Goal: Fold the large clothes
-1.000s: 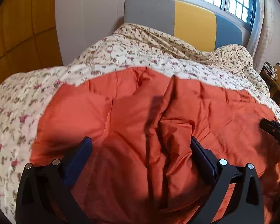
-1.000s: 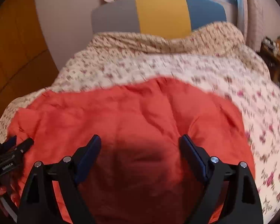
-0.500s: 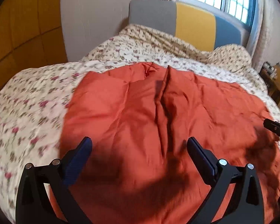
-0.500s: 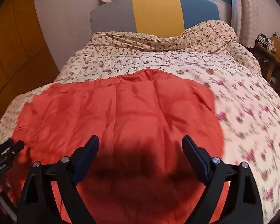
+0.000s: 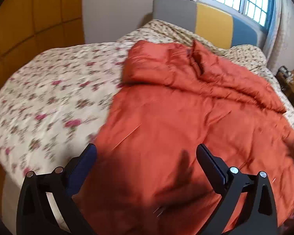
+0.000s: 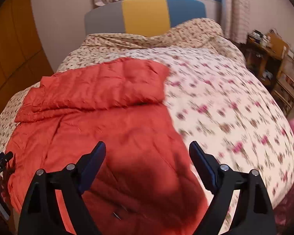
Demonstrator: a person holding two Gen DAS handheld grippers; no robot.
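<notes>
A large orange-red padded garment (image 5: 176,117) lies spread on the floral bedspread (image 5: 49,98), its far part folded over into a thick band (image 6: 100,90). My left gripper (image 5: 147,152) is open and empty, held above the garment's near left edge. My right gripper (image 6: 147,148) is open and empty, above the garment's near right edge (image 6: 143,137). The tip of the left gripper shows at the left border of the right wrist view (image 6: 0,162).
The bed has a grey, yellow and blue headboard (image 6: 145,13) under a window. Rumpled floral bedding (image 6: 196,31) is piled at the head. A cluttered wooden side table (image 6: 268,52) stands to the right. Yellow wardrobe panels (image 5: 29,19) line the left.
Both grippers have pulled back and up from the garment, staying open. The garment now lies flatter, with its far part folded toward me.
</notes>
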